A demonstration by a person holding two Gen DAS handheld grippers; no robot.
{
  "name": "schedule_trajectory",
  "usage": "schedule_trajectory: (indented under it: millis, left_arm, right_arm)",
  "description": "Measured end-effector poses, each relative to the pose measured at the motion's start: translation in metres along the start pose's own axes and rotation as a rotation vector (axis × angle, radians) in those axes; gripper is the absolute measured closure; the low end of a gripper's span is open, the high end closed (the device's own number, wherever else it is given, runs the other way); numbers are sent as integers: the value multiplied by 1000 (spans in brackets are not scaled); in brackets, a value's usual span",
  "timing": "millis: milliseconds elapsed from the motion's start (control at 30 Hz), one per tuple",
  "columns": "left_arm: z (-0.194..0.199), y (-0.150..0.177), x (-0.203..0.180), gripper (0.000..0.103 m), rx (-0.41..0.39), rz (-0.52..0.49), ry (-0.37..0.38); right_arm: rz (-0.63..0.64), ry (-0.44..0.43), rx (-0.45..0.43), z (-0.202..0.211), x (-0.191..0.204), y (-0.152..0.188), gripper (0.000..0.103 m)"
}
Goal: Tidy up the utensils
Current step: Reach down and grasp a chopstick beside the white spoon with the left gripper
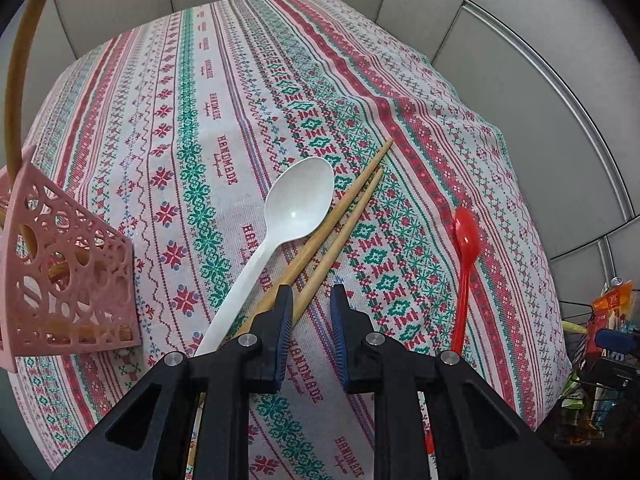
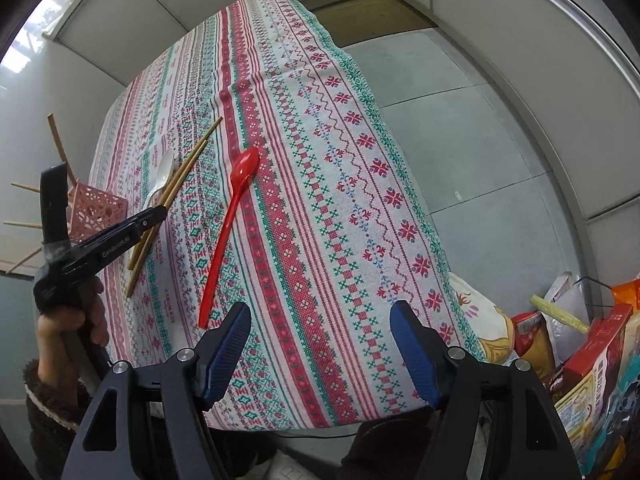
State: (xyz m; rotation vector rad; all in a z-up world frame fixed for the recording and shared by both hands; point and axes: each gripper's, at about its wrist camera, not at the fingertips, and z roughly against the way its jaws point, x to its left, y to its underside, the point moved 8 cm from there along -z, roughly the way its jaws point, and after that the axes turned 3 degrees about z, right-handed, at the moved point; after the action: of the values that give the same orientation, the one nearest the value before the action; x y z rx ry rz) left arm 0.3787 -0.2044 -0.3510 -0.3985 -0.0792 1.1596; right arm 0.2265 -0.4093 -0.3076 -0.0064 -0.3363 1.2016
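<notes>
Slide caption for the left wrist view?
Left gripper over chopsticks, between white spoon and red spoon.

glossy plastic red spoon (image 1: 466, 236), wooden chopsticks (image 1: 344, 216)

Even, soft indoor light, sharp focus, strong fisheye bending, dark corners

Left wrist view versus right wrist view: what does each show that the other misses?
Left only: wooden sticks lying inside the pink perforated plastic basket.
Right only: the person's hand gripping the left hand-held gripper, and the open right hand-held gripper.
Both: white plastic spoon, two wooden chopsticks, red plastic spoon, patterned tablecloth.
</notes>
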Motion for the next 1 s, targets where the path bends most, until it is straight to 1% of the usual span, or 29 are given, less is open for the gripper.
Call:
schedule_trajectory:
  millis: [67, 100, 167, 300, 367, 433, 500, 633, 733, 767, 800, 867, 1000]
  left_arm:
    - [-6, 1, 0, 83, 24, 10, 18]
    - [-5, 0, 0, 83, 11, 10, 21]
    - [-6, 1, -3, 83, 23, 3, 26]
    - [-5, 12, -12, 83, 79, 13, 86]
    - [-4, 21, -21, 84, 119, -13, 107]
    - [-3, 32, -32, 84, 162, -71, 110]
    - [-2, 38, -40, 84, 179, -123, 106]
    - [0, 35, -57, 82, 135, -192, 81]
    - [-7, 28, -69, 81, 111, -217, 56]
    - [-11, 26, -72, 80, 111, -219, 48]
    - [-12, 22, -75, 80, 90, -220, 41]
    - [-14, 16, -79, 80, 76, -206, 37]
    - [-19, 4, -89, 80, 15, -192, 20]
  right_arm:
    - [-5, 3, 4, -2, -1, -1, 30]
    - [-6, 4, 6, -2, -1, -1, 30]
    - [-9, 0, 5, -2, -1, -1, 30]
    - [-14, -8, -4, 0, -1, -2, 30]
    - [-19, -10, -3, 0, -2, -2, 30]
    - [-23, -13, -3, -1, -3, -3, 30]
    - [-23, -13, -1, -3, -4, -4, 30]
    - [-28, -12, -2, -4, -5, -7, 30]
    - [-31, -23, -8, -2, -4, -9, 30]
    - [-32, -26, -10, -1, -3, -9, 30]
    - [-33, -30, -11, 0, -3, -9, 30]
    - [-36, -37, -14, 1, -4, -9, 30]
    - [-46, -34, -14, 2, -8, -9, 30]
